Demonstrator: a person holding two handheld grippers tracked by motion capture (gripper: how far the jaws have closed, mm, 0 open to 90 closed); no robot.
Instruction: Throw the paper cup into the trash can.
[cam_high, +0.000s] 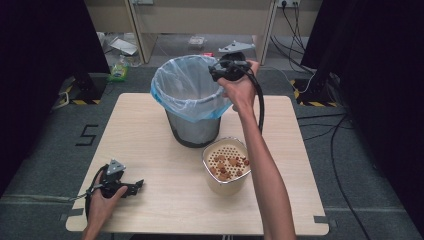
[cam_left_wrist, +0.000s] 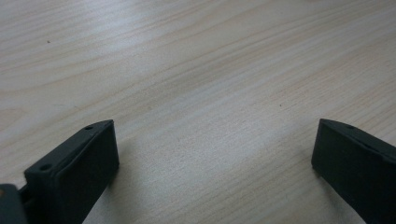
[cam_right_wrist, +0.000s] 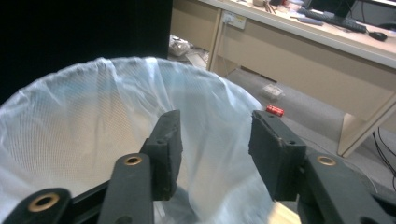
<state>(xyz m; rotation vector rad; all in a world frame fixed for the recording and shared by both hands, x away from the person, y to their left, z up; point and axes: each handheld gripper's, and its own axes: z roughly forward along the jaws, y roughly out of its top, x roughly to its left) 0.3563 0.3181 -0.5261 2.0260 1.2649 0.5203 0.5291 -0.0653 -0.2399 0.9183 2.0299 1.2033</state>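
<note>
Nuts (cam_high: 227, 165) sit in the strainer cup (cam_high: 225, 184) beside my bin (cam_high: 192, 95). Right gripper (cam_right_wrist: 212, 140) hovers over the liner, part-open, seemingly empty; left gripper (cam_left_wrist: 212, 154) rests wide open. Next, I'd fetch another.

Place: lab or office recording space
Signs: black curtains (cam_high: 40, 45), hazard-taped stand bases (cam_high: 85, 92), floor cables (cam_high: 340, 150), desk with keyboard (cam_right_wrist: 327, 17)

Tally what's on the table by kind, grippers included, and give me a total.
Lined bins: 1, bin, by the right gripper.
Perforated containers holding brown bits: 1, container.
Grippers: 2, with the left gripper resting on the table.
Total: 4.
</note>
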